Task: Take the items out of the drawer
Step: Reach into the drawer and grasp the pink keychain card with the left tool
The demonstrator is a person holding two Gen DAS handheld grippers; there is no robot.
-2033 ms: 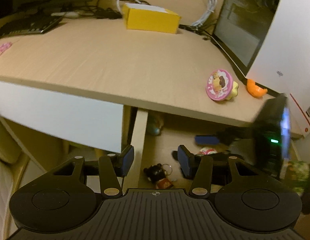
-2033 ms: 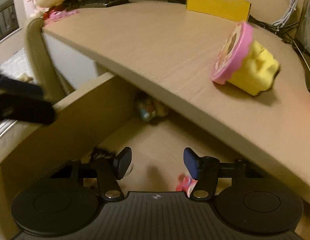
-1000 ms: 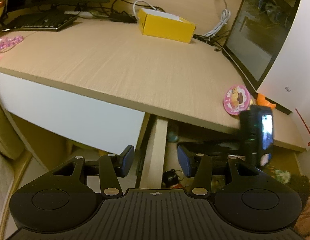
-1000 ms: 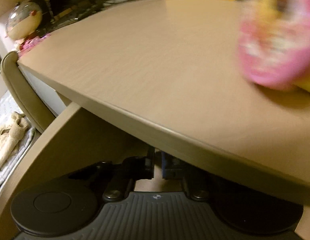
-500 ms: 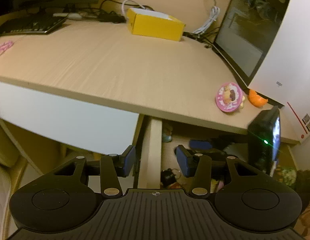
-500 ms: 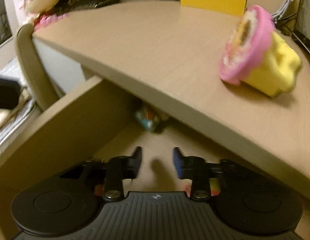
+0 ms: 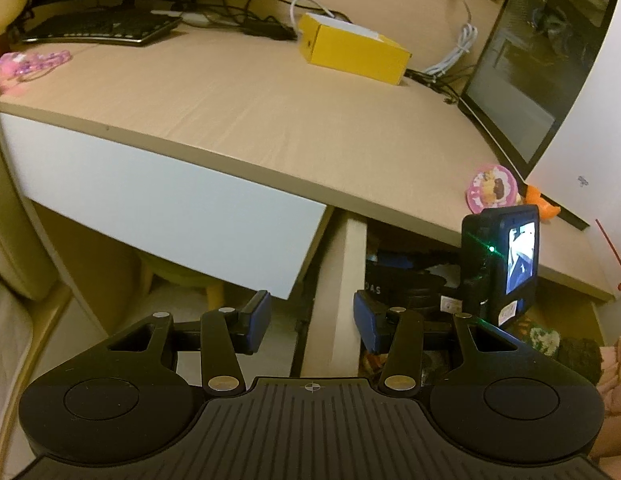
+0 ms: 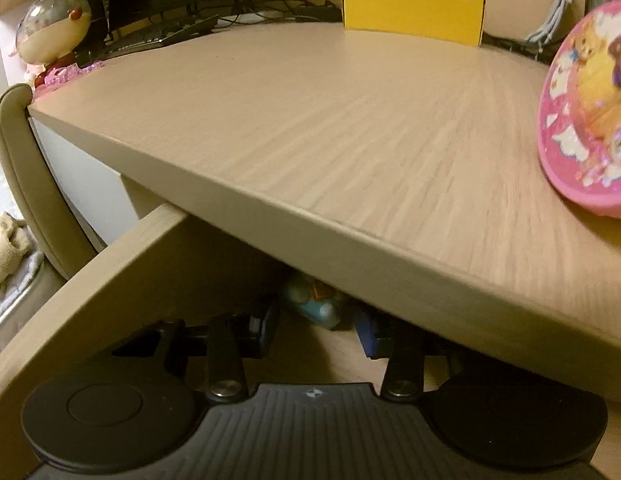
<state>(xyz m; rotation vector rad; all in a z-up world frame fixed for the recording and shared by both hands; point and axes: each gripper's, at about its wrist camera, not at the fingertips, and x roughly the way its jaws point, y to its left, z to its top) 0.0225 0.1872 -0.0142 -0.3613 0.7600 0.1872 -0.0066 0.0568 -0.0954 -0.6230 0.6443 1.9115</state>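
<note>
Reaching under the desk (image 8: 350,128) edge, the right gripper (image 8: 314,328) now sits inside the open drawer (image 8: 122,272) with its fingers parted and nothing between them; a second ago they were pressed together under the desk lip, and they have since sprung apart and then eased in a little. Just ahead of the fingertips, at the back of the drawer, lies a small blue-green toy (image 8: 314,304), near but not touched. In the left view the right gripper's body and its lit camera screen (image 7: 506,256) hang over the drawer, closer under the desk edge than half a second ago, so the small dark figure that showed on the drawer floor earlier is now hidden. The left gripper (image 7: 310,320) hovers off to the side above the drawer's left wall (image 7: 342,280), fingers released and empty, much as before. A pink-lidded toy (image 8: 590,112) and an orange piece (image 7: 542,206) lie on the desk by the white monitor (image 7: 582,128). By my reading, the right fingers look readied for the next pick, probably the blue-green toy, and several items remain in the drawer.
</note>
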